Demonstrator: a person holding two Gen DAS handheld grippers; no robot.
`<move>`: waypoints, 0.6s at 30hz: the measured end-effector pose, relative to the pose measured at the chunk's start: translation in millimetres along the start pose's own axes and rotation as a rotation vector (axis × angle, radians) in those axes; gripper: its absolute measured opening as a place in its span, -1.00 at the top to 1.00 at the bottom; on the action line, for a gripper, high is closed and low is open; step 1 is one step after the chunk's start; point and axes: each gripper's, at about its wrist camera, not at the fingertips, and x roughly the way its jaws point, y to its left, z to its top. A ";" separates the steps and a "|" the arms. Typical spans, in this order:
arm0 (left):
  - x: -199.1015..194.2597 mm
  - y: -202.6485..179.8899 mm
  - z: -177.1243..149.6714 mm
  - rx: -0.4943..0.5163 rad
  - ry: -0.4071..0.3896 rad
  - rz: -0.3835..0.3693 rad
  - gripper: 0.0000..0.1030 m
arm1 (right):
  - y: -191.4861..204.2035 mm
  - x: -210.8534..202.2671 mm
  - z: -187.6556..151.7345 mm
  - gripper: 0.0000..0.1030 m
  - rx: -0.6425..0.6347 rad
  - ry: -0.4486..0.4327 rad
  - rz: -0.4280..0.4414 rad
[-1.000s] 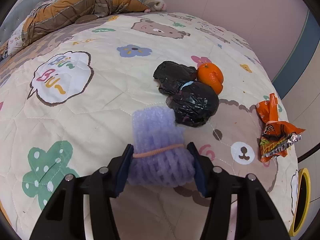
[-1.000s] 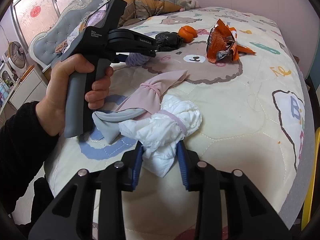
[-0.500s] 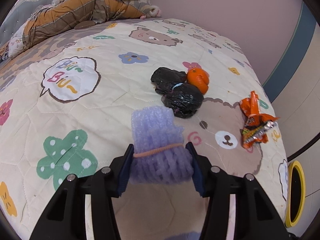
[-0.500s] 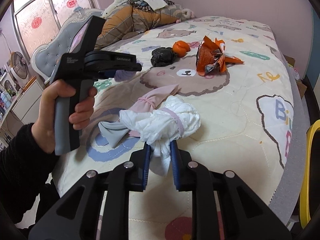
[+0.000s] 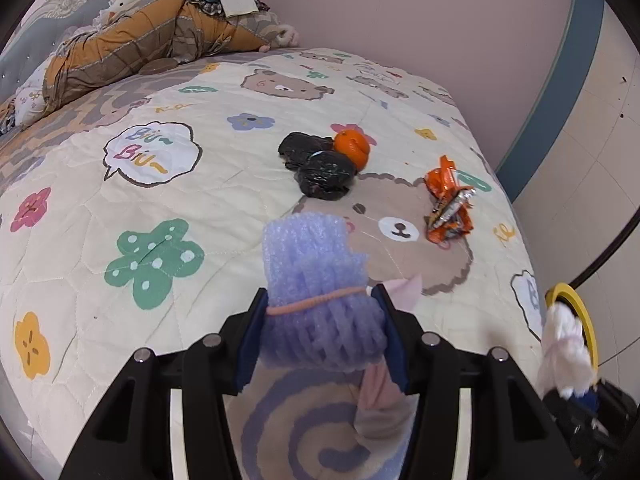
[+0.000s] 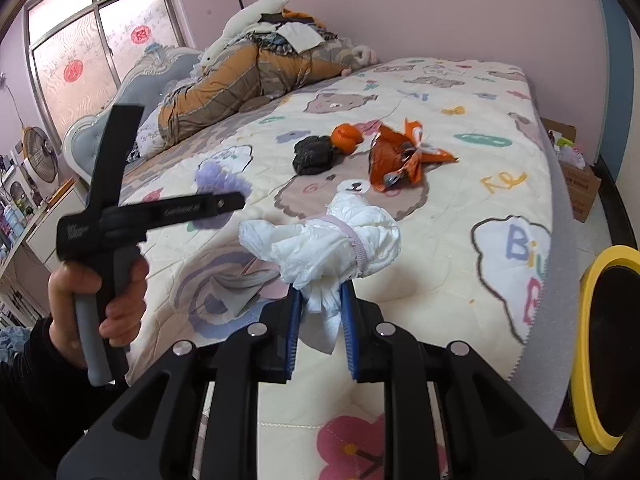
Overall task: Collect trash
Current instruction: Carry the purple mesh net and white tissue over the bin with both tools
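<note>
My left gripper [image 5: 320, 334] is shut on a purple foam net roll [image 5: 316, 280] tied with a pink band, held above the bed. My right gripper [image 6: 320, 320] is shut on a white crumpled tissue bundle [image 6: 332, 240] bound with a pink band, lifted off the quilt. That bundle also shows at the right edge of the left wrist view as white tissue [image 5: 564, 344]. On the quilt lie black bags [image 5: 320, 168], an orange [image 5: 352, 146] and an orange snack wrapper [image 5: 448, 204]. A pink and grey cloth [image 5: 380, 392] lies under the left gripper.
A yellow-rimmed bin [image 6: 600, 344] stands off the bed's right side. Folded bedding and clothes [image 6: 256, 64] are piled at the headboard. A cardboard box [image 6: 576, 176] sits on the floor past the bed. A hand [image 6: 108, 292] holds the left gripper's handle.
Both grippers rose and drew back from the bed with their loads. The right jaws closed tighter on the tissue bundle, lifting it off the pink cloth.
</note>
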 end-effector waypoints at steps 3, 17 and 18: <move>-8.9 -10.0 -2.7 0.030 -0.001 -0.004 0.05 | -9.6 -10.4 5.7 0.64 0.026 -0.009 -0.001; -24.6 -89.4 0.3 0.177 -0.003 -0.097 0.04 | -78.2 -68.0 14.7 0.64 0.125 -0.080 -0.106; -25.4 -97.4 1.2 0.191 -0.005 -0.101 0.04 | -81.7 -70.7 15.0 0.64 0.127 -0.083 -0.112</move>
